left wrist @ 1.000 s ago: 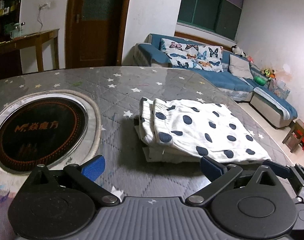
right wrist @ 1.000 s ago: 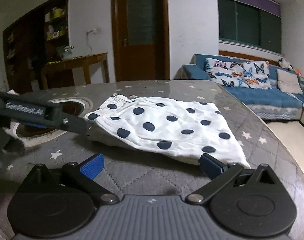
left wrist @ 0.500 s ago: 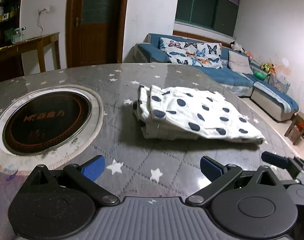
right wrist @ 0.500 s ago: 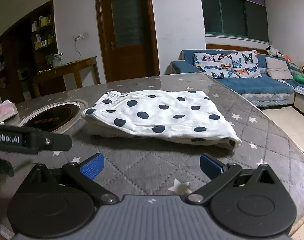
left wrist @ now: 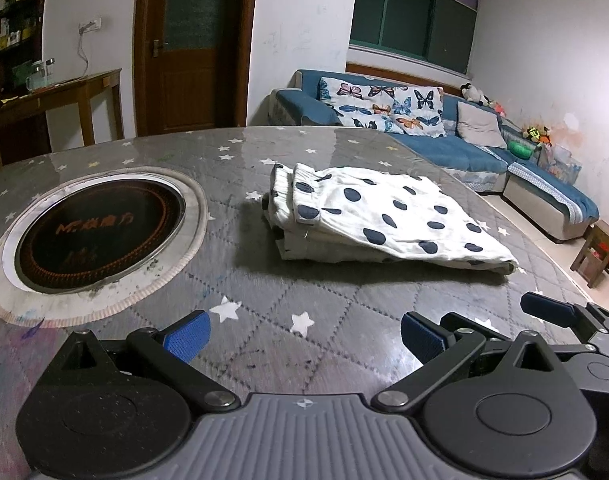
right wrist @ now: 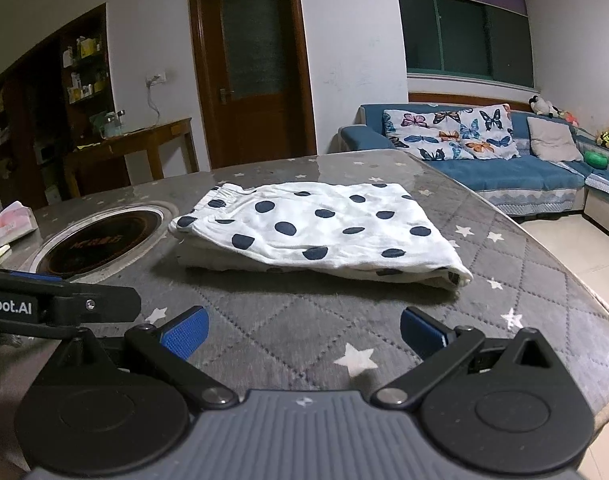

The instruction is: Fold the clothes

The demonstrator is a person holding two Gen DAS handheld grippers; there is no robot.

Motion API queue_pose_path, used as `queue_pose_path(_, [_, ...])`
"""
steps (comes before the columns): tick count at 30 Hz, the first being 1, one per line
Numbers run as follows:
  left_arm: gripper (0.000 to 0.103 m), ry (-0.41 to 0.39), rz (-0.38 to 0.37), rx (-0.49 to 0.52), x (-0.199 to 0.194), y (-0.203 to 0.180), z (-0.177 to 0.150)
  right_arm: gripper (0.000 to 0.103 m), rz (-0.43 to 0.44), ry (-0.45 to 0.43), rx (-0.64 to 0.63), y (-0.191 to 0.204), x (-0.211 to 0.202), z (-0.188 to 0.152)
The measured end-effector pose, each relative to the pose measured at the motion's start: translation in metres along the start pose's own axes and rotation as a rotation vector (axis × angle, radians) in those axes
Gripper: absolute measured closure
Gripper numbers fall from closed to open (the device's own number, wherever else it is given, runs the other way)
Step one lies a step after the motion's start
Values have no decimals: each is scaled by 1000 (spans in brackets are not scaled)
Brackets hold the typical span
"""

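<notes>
Garment (left wrist: 368,216): white cloth with dark dots, folded in several layers, lying flat on the tabletop (left wrist: 264,288), right of the round inset burner (left wrist: 96,232) and well apart from both tools.
Same garment, right view (right wrist: 316,232): elastic waistband end toward the burner, folded edge toward the right rim of the tabletop.
Left tool (left wrist: 304,334): jaws spread wide, nothing between the blue pads, hovering above bare tabletop near the front edge.
Right tool (right wrist: 304,330): also spread wide and empty, just beside the left tool.
Stage of task: probably finished or nearly finished, judged from the neat stack and the free tools.
Handling: thin, light and very soft; no stiffness, so layers likely to slide over each other and the stack to sag if lifted from one point only.
Where to hold: best at both ends of a thick folded edge, pinching all layers together, one tool near the waistband and one near the opposite corner.
Risk: catching only the top layer, which opens the fold again.
Surface: glossy cover on the tabletop, probably slippery for the cloth.
</notes>
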State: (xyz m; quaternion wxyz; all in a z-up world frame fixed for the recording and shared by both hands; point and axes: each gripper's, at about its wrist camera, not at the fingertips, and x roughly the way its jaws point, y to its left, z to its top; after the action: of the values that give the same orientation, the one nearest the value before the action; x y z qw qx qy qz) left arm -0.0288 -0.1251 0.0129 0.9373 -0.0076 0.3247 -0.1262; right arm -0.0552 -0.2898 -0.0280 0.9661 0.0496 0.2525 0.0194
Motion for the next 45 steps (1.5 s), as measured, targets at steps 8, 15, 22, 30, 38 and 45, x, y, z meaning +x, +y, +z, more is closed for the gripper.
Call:
queue_pose_path(8, [0, -8, 7, -8, -6, 0, -5, 0, -1, -1, -5, 3, -5, -3])
queue_pose_path(15, [0, -10, 9, -5, -8, 0, -6, 0, -1, -1, -4, 3, -6, -4])
queue_pose_path(22, [0, -6, 9, 12, -6, -3, -5, 0, -5, 3, 3, 1, -4, -2])
queue_pose_path(30, [0, 13, 12, 16, 1, -2, -3, 0, -10, 8, 10, -4, 1, 1])
queue_pose_path(38, [0, 24, 11, 19, 4, -2, -2, 0, -15, 16, 14, -5, 4, 3])
queue_pose_path(45, [0, 27, 10, 28, 6, -3, 0, 0, -17, 15, 18, -6, 6, 5])
